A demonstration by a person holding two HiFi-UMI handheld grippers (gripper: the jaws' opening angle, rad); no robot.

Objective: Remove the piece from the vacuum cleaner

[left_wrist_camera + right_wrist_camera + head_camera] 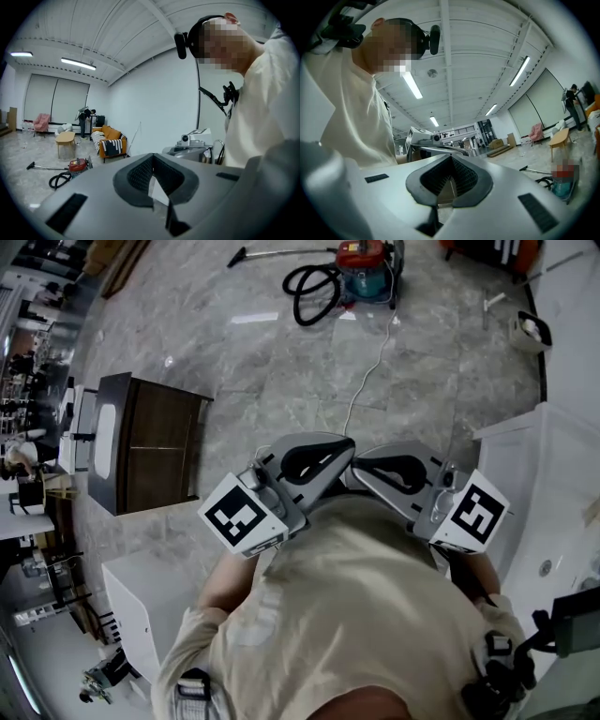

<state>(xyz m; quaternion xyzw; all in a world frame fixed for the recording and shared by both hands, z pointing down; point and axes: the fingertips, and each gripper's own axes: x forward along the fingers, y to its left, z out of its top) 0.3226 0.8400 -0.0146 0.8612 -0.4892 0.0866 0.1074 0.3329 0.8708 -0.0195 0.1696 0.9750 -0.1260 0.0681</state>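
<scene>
We saw the red-topped, blue-bodied vacuum cleaner (367, 266) at twelve o'clock; left tongs (343, 450) and right tongs (364, 466) were closed, empty

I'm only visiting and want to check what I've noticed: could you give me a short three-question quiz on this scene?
1. True or false: the vacuum cleaner stands on the floor.
2. The left hand-held gripper is: A) wide open; B) shut on a cloth; C) shut with nothing in it.
3. Fill in: the black hose lies ___ beside the vacuum cleaner.

Key: 1 true; 2 C; 3 coiled.
</scene>
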